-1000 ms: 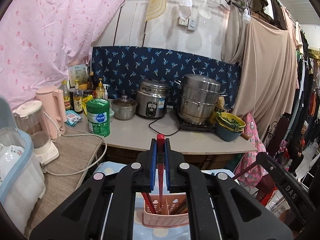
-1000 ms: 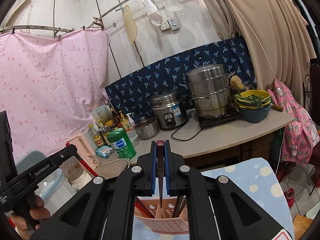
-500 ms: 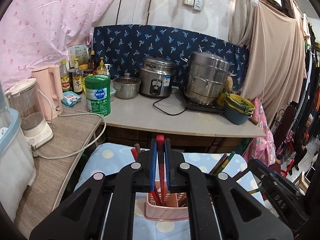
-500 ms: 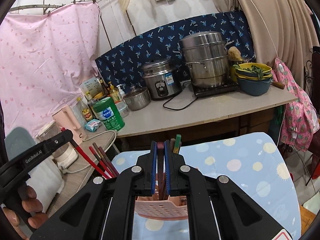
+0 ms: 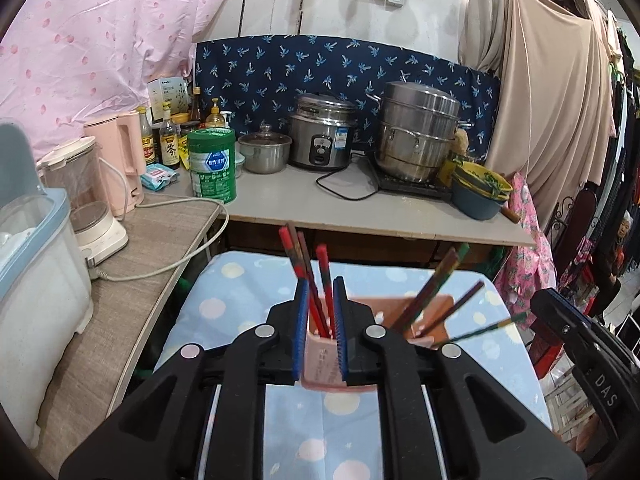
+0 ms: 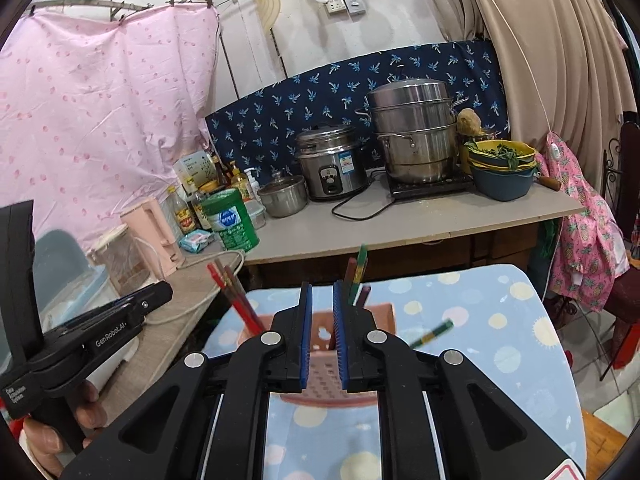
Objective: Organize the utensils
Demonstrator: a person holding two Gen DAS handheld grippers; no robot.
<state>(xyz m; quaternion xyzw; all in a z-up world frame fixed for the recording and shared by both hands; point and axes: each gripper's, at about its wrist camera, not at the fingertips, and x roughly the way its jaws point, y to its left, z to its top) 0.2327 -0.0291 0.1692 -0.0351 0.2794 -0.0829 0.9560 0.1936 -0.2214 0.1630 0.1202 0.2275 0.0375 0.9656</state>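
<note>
Both grippers have come down toward the pink holder (image 5: 320, 364) since a second ago. It stands on the dotted blue cloth (image 5: 240, 300). Left gripper (image 5: 320, 316) is opening, a narrow gap, with red chopsticks (image 5: 324, 276) loose between its pads, standing in the holder. Right gripper (image 6: 322, 320) is opening too, with nothing between its pads. One green chopstick (image 6: 430, 334) is blurred beside the holder.

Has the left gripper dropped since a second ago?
Yes. The left gripper has come down: its fingers sat level with the counter edge before and now sit well below it, over the pink holder.
</note>
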